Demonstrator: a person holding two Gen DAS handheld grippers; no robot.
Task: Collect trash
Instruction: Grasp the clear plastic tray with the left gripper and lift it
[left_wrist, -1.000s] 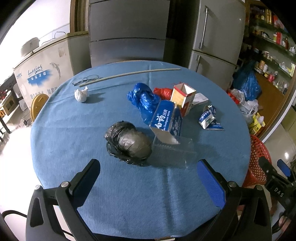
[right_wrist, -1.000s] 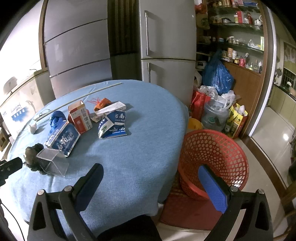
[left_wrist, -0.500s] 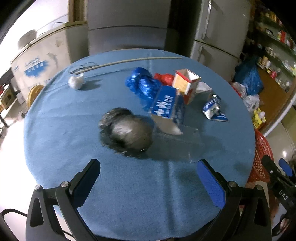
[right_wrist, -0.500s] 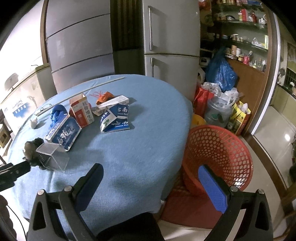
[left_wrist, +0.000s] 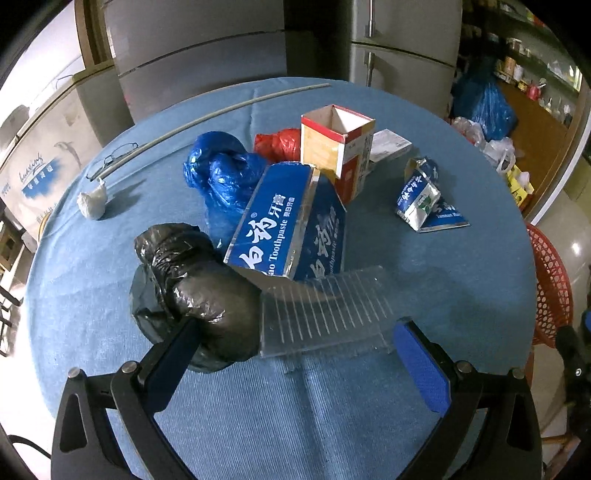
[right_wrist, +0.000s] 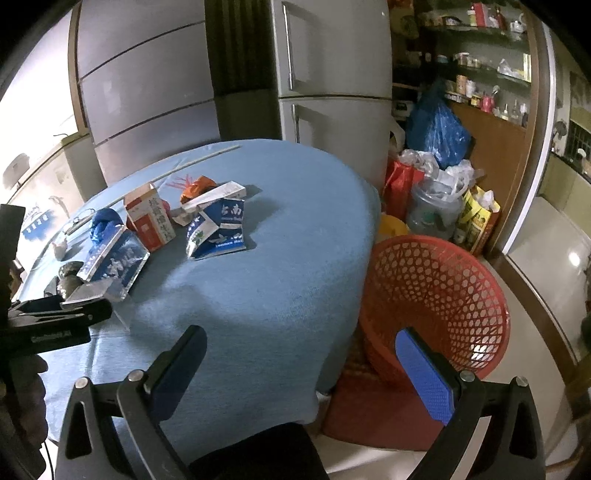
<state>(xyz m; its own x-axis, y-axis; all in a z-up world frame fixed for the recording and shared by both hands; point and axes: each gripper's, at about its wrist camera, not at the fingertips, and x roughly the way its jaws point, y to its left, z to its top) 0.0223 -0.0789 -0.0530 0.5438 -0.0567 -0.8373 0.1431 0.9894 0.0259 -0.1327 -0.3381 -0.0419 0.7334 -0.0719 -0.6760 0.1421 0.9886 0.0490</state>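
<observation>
Left tongs are spread wide and low over the desk, with the black bag wad right at the left finger and the clear plastic tray sitting between the fingers. That framing suggests the reach is for one of these two, though nothing is gripped yet. Just past them the blue toothpaste box leans over the tray's far edge, so lifting the tray could tip it. Beyond that: a crumpled blue bag, a red bag, an open red-and-white carton standing upright, and off to the right a squashed blue milk carton. Far left, a white paper wad, glasses and a long thin rod.

Right tongs are also apart and empty, held off the desk's edge above the red mesh basket on the floor, probably the drop point, kept close for a short carry. The desk is round under a ribbed blue cloth; behind stand grey fridges and cluttered shelves.
</observation>
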